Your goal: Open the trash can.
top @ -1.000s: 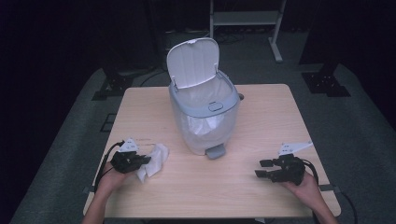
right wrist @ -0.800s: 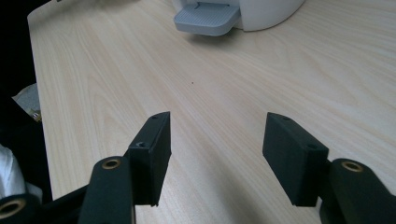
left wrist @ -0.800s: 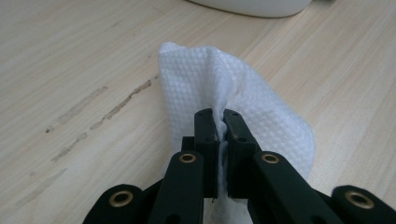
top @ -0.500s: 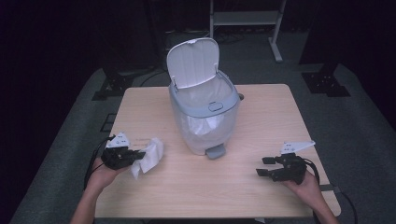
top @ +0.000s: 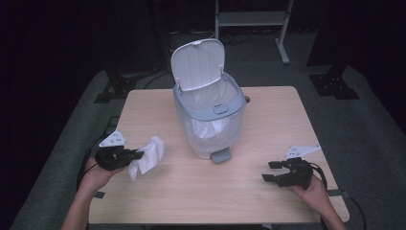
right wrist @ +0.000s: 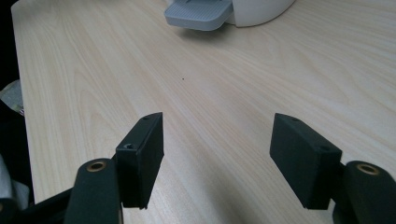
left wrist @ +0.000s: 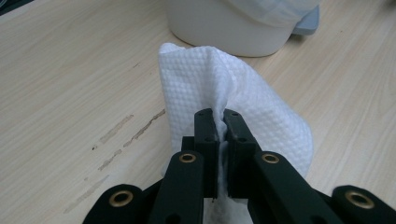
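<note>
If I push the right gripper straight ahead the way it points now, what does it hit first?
Probably the grey foot pedal of the white pedal bin. The open right gripper looks along bare wooden table towards it, nothing between, though depth is hard to judge.

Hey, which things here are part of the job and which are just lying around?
Likely in use:
left claw, shut on the white paper towel
pedal bin, lid open
right claw, open, nothing in it

Just around:
metal shelf frame
black stand feet
</note>
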The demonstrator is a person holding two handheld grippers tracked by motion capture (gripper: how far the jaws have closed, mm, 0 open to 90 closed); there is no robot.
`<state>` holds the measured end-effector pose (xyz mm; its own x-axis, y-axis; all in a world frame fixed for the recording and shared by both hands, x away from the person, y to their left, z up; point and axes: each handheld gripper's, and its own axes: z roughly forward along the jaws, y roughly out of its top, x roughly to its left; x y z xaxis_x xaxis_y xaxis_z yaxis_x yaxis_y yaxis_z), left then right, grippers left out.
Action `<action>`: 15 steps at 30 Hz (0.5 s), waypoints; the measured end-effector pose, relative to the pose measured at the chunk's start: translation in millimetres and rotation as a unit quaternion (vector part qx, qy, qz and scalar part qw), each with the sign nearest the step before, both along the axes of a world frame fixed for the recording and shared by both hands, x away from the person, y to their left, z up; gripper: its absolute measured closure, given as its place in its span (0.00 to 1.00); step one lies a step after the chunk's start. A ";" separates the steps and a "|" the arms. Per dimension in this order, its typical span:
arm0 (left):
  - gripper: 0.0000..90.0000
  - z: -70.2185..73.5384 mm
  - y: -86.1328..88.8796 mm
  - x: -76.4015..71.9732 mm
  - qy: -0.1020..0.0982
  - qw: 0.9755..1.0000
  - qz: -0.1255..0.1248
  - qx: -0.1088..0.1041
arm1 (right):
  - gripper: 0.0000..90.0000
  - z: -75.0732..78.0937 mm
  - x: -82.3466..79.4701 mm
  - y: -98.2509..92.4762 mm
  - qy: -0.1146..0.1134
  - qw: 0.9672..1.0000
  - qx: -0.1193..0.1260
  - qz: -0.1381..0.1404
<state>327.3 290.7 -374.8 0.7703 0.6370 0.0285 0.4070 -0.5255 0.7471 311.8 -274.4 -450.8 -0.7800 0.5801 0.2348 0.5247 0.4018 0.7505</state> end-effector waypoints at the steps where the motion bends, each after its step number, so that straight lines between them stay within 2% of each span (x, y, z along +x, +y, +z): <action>1: 0.95 1.7 0.3 -0.1 -0.001 1.000 -0.001 0.000 | 0.38 0.5 0.1 0.0 -0.001 1.000 -0.002 0.000; 7: 0.95 10.9 2.3 -0.8 -0.003 1.000 -0.001 -0.006 | 0.38 3.5 0.8 -1.5 -0.005 1.000 0.004 -0.001; 15: 0.95 29.4 1.5 -4.3 -0.015 1.000 -0.008 -0.006 | 0.38 7.0 -0.3 -3.3 -0.012 1.000 0.001 -0.005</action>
<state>323.0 292.2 -345.4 0.7793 0.6251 0.0437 0.3764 -0.5227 0.7650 311.5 -277.6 -443.9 -0.7800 0.5870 0.2168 0.5099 0.3953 0.7641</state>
